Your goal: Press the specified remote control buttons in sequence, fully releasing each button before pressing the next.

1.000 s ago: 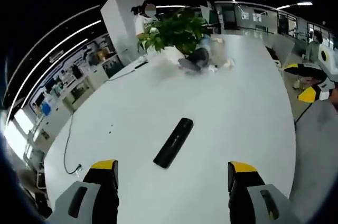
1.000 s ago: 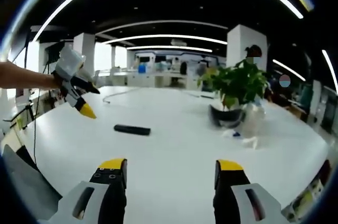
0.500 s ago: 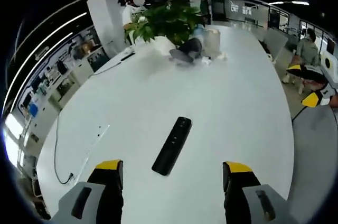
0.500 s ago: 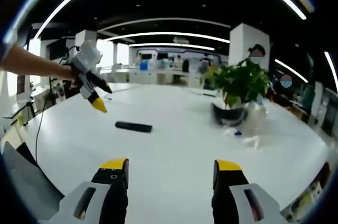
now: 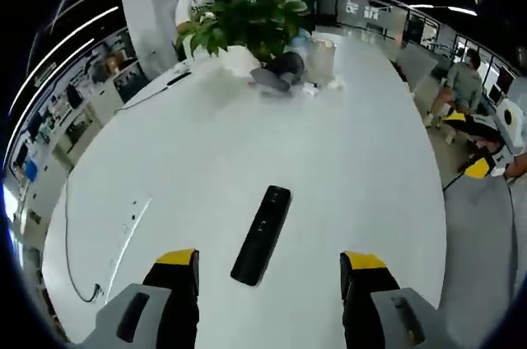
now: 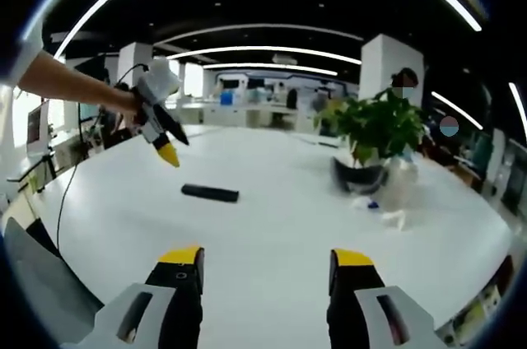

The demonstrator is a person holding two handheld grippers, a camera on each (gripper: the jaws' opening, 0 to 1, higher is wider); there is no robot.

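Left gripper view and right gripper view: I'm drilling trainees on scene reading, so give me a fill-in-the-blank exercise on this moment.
1. The black remote control lies flat on the ____ table.
2. Both jaws of the left hand-held gripper have ____ tips.
3. The left hand-held gripper is above the remote, not ____ it.
4. At the table's far end stands a potted ____.

Missing words: white; yellow; touching; plant

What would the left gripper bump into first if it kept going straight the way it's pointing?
Most likely the black remote control lying on the white table. The left gripper is open and angled down toward it, and the remote sits between its jaws just ahead. Depth is hard to judge, so it might touch bare table beside it.
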